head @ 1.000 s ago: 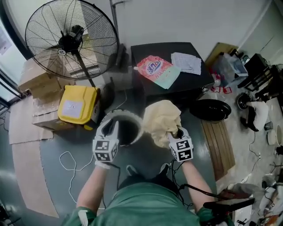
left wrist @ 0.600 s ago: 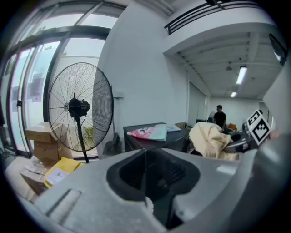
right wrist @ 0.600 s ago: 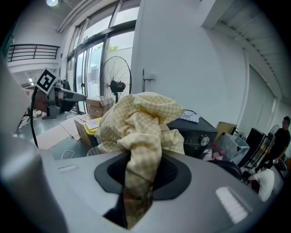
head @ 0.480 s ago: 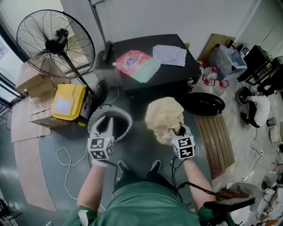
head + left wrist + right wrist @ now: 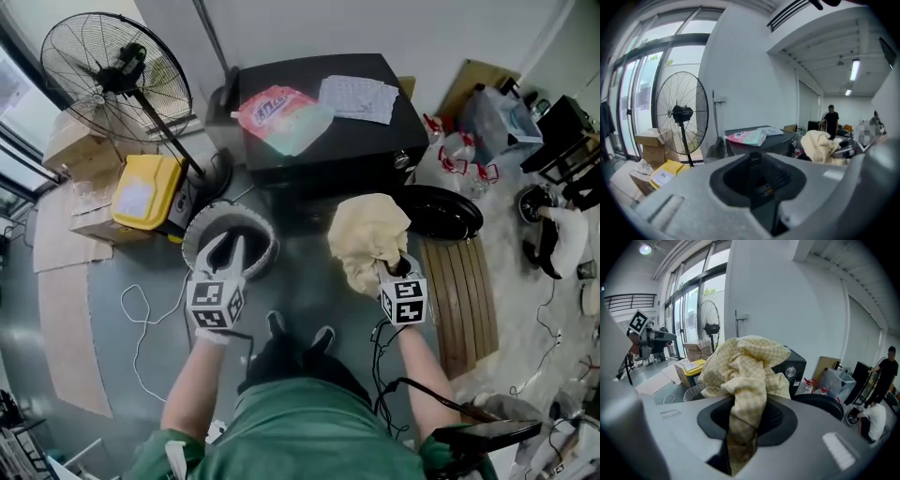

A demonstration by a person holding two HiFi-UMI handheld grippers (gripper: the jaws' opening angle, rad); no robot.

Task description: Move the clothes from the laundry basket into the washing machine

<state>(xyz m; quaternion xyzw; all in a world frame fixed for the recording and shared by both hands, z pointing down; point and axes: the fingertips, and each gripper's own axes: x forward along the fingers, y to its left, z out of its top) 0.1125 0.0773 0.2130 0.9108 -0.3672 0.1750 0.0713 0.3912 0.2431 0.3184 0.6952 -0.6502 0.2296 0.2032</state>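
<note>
My right gripper (image 5: 397,269) is shut on a pale yellow checked cloth (image 5: 367,234), which bunches up above the jaws and hangs in front of the black washing machine (image 5: 375,150). The right gripper view shows the cloth (image 5: 740,371) pinched between the jaws of the right gripper (image 5: 743,427) and hiding part of the machine (image 5: 793,367). My left gripper (image 5: 226,249) hovers over the round white laundry basket (image 5: 195,242), shut and empty. The basket's inside looks dark. In the left gripper view, the left gripper (image 5: 761,187) holds nothing.
A black round door (image 5: 442,212) lies open to the machine's right. A pink detergent pouch (image 5: 281,112) and papers (image 5: 356,96) lie on the machine. A standing fan (image 5: 117,80), a yellow box (image 5: 145,197), cardboard and a white cable (image 5: 141,305) are at left. Wooden slats (image 5: 459,291) lie right.
My right gripper carried the cloth to the right, away from the basket and nearer the open door. The left gripper moved from the basket's left rim to above its middle.
</note>
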